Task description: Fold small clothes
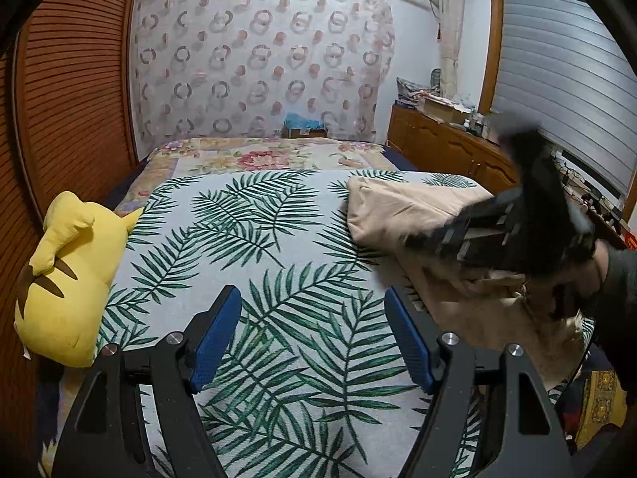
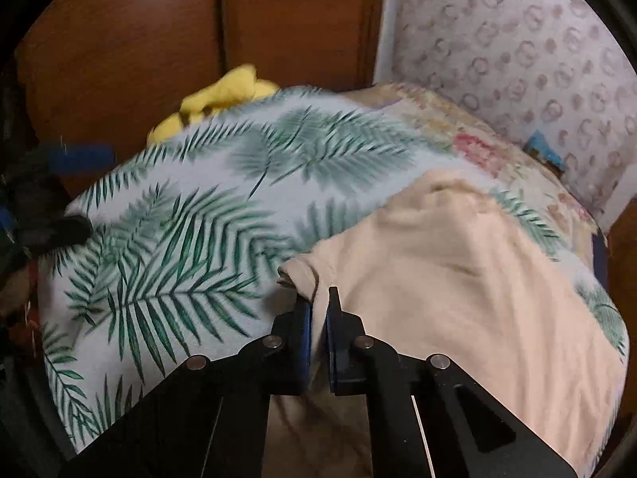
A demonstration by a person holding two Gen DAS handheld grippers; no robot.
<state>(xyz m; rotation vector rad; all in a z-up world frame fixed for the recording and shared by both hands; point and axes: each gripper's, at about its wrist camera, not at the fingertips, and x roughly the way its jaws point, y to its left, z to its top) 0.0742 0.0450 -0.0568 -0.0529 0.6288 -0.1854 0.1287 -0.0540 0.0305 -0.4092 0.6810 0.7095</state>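
Note:
A beige garment (image 1: 422,207) lies crumpled on the right side of the palm-leaf cloth (image 1: 254,239) on the bed. My left gripper (image 1: 312,306) is open and empty above the cloth, left of the garment. My right gripper (image 2: 318,298) is shut on an edge of the beige garment (image 2: 458,279) and holds a fold of it lifted; the rest spreads to the right. In the left wrist view the right gripper (image 1: 414,245) is blurred over the garment. The left gripper shows blurred at the left edge of the right wrist view (image 2: 59,227).
A yellow plush toy (image 1: 67,279) lies at the bed's left edge beside a wooden louvred door (image 1: 71,99). A floral quilt (image 1: 270,155) covers the far bed. A wooden cabinet (image 1: 450,147) with clutter stands right, under a window blind (image 1: 565,79).

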